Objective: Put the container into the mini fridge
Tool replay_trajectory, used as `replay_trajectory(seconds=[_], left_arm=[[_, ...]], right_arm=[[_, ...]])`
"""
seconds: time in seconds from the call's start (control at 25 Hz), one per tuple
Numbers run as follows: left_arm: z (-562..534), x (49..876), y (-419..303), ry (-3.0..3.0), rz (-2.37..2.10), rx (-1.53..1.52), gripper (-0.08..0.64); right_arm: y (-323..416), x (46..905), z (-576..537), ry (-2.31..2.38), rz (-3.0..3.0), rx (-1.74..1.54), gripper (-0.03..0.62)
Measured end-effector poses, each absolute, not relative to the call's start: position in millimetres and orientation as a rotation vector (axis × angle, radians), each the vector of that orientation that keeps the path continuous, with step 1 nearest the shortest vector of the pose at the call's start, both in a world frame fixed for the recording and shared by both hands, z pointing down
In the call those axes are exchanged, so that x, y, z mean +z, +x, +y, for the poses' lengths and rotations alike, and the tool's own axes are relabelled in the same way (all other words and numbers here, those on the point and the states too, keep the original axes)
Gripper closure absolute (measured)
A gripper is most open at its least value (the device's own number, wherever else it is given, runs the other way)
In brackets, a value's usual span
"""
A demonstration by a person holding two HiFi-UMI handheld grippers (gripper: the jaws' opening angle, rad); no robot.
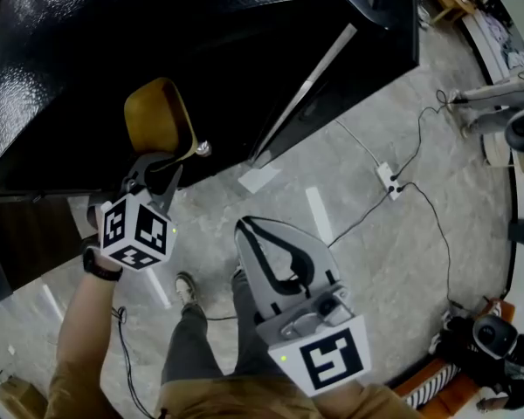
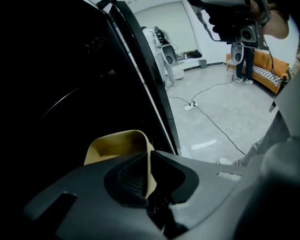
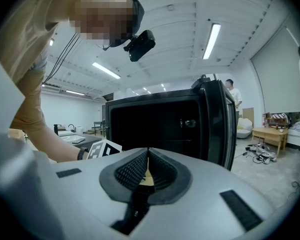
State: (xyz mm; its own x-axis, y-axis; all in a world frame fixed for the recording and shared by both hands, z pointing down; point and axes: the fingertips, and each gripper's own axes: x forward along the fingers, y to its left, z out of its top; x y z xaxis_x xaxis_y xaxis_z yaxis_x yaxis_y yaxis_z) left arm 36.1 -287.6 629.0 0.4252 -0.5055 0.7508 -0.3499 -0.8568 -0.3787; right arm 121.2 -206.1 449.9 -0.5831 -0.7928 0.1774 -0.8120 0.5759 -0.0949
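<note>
Left gripper (image 2: 149, 159): fingers (image 2: 177, 176) pinched tight on one wall of the yellow container (image 2: 115, 145), so it has a firm hold.
Container: up in the air, carried by the left gripper (image 1: 162, 166). From the head view the container (image 1: 157, 116) sits right at the front edge of the mini fridge (image 1: 113, 42); in the left gripper view it shows against the dark interior.
Mini fridge: black, with the door (image 1: 367, 51) swung wide open. The right gripper view looks straight into the dark cavity (image 3: 155, 119).
Right gripper (image 3: 148, 156): fingers (image 3: 165, 173) pressed together with nothing held between them.
Right gripper position: the right gripper (image 1: 244, 228) is low over the floor (image 1: 375, 260), well apart from the container.
Floor: grey tile, with a power strip (image 1: 389, 180) and its cable lying beyond the door.
</note>
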Motion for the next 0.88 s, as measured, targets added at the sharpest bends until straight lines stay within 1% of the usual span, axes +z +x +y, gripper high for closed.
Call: replay_trajectory(seconds=[0.88], left_arm=[[-300, 648, 44, -2.447, 0.846, -1.528, 0.540]], right_arm=[[133, 453, -208, 1.337, -2.697, 0.260, 0.589]])
